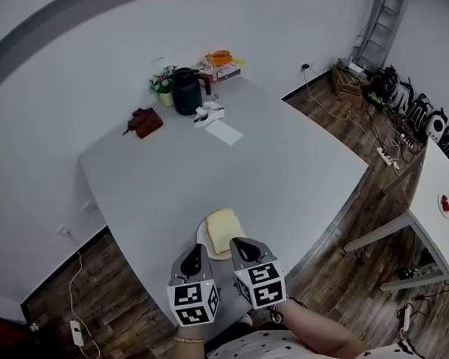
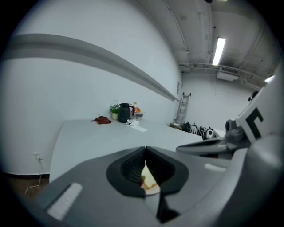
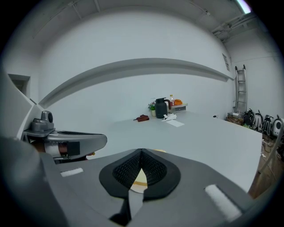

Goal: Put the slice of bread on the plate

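**Bread's on the plate, both grippers empty-handed**

The slice of bread (image 1: 222,228) is lying flat on the plate (image 1: 202,238), roughly centred, with a bit of rim showing on the left side. The plate sits close to the near edge of the grey table (image 1: 231,171), right in front of the person, which makes sense since it's the easy spot to reach. So as far as I can judge, the job itself looks done.

Neither tool has hold of anything. The left gripper (image 1: 196,250) has its jaws pressed together with nothing between them. In its own view you only see a sliver of bread and plate through the notch behind the closed pads. Same story for the right gripper (image 1: 239,244): jaws clamped together on nothing, bread peeking through beyond them. Both hang side by side just on the near side of the plate and angle down a bit, not touching the slice from what I can see. My read is that's a hands-off resting pose so the bread doesn't get nudged.

Everything else is well apart, at the far end of the table: a dark jug (image 1: 186,91), a little potted plant (image 1: 161,82), a brown thing (image 1: 145,122) and a sheet of paper (image 1: 224,132). None of it gets in the way
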A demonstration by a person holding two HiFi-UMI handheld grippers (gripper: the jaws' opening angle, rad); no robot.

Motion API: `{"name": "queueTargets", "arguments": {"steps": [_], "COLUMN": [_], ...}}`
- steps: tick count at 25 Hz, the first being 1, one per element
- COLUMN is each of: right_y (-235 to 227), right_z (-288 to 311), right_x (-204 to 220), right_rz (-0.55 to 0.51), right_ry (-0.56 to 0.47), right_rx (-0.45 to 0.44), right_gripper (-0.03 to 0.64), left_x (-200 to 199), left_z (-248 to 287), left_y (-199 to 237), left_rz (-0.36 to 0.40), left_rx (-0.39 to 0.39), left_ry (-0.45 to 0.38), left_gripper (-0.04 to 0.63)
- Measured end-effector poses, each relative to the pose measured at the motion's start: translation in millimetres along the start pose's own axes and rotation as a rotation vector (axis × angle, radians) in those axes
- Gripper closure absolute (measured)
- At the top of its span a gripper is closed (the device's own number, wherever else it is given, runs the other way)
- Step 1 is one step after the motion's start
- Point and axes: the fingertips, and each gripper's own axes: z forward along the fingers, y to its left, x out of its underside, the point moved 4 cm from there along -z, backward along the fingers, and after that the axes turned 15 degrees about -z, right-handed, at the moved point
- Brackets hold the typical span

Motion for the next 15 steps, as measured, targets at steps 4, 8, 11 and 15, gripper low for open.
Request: {"name": "queueTargets", "arguments": {"steps": [4, 8, 11, 15], "right_y": [0.9, 1.3, 1.2, -0.4], "right_z": [-2.7, -6.6, -9.8, -13.3], "right_x": [-0.8, -3.9, -5.7, -6.9], "right_rz": [-0.004, -0.007, -0.011, -0.019], "right_ry": [-0.004, -0.014, -0.022, -0.027], "right_rx": [0.007, 0.010, 0.016, 0.022], "right_gripper": [0.618, 0.618, 0.618, 0.618], "left_x": [0.3, 0.0, 0.0, -0.9], "left_z": [-2.7, -4.2, -5.4, -6.3], "left_y": [0.3, -1.4, -3.8, -7.1], "left_rz": [-0.001, -0.001, 0.002, 0.003], "left_rx": [-0.001, 0.001, 0.005, 0.005], "left_ry": [-0.004, -0.008, -0.010, -0.013], "left_gripper": [0.587, 0.588, 0.588, 0.588]}}
